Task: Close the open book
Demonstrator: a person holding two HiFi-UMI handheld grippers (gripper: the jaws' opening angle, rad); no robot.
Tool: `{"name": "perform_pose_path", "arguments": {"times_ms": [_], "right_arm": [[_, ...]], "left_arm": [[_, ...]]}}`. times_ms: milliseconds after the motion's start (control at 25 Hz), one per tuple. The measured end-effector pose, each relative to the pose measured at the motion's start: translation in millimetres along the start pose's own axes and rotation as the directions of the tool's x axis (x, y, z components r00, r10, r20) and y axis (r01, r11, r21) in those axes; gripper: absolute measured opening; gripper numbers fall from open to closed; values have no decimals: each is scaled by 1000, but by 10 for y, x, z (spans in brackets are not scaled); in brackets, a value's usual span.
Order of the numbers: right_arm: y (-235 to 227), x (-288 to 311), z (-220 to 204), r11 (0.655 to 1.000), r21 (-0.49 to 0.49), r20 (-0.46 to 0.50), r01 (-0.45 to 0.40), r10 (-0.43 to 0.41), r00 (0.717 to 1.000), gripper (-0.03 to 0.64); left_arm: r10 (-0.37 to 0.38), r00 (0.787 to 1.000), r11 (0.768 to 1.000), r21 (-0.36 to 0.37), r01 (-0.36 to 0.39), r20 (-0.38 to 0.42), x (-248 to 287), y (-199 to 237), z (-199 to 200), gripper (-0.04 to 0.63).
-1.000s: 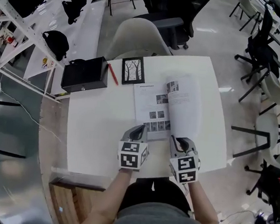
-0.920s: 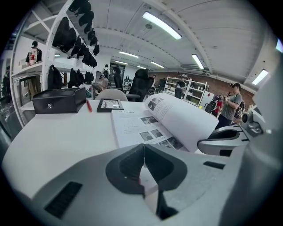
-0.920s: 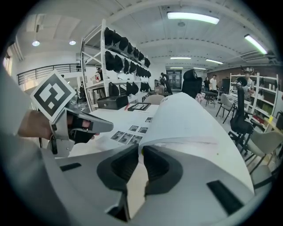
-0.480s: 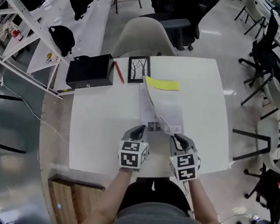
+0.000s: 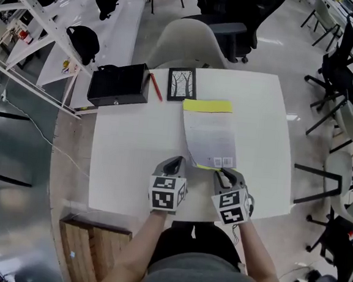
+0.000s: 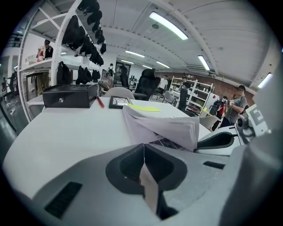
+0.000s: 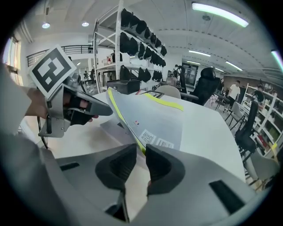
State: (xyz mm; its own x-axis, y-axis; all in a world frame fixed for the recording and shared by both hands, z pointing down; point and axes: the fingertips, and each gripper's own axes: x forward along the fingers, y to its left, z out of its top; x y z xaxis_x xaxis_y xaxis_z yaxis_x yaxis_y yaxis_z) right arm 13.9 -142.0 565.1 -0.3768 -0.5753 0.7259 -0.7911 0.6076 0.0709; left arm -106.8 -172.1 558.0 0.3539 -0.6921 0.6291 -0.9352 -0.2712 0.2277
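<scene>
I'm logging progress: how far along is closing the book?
Done: the book lies folded over, grey side up, on the table. In hand: the right gripper has the book's near edge between its jaws, which have just been opening. The left gripper is shut and empty. To do: the book bulges at that edge, so it probably needs letting go and pressing flat.

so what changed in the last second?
The book's right half swung over to the left and now lies nearly shut, grey cover up. The right gripper has just been opening its jaws, the cover's near edge loose between them. The left gripper, shut, black box, red pen and framed picture stayed put.
</scene>
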Motion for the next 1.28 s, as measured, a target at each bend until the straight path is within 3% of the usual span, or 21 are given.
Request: {"name": "perform_pose_path", "arguments": {"times_ms": [760, 1280], "right_arm": [[45, 68, -61, 993, -118, -101, 12, -24, 995, 110], [56, 44, -64, 995, -95, -84, 41, -49, 995, 111]], "left_arm": [[31, 999, 999, -36, -31, 15, -111, 139, -62, 8], [32, 999, 999, -39, -31, 23, -176, 166, -75, 8]]}}
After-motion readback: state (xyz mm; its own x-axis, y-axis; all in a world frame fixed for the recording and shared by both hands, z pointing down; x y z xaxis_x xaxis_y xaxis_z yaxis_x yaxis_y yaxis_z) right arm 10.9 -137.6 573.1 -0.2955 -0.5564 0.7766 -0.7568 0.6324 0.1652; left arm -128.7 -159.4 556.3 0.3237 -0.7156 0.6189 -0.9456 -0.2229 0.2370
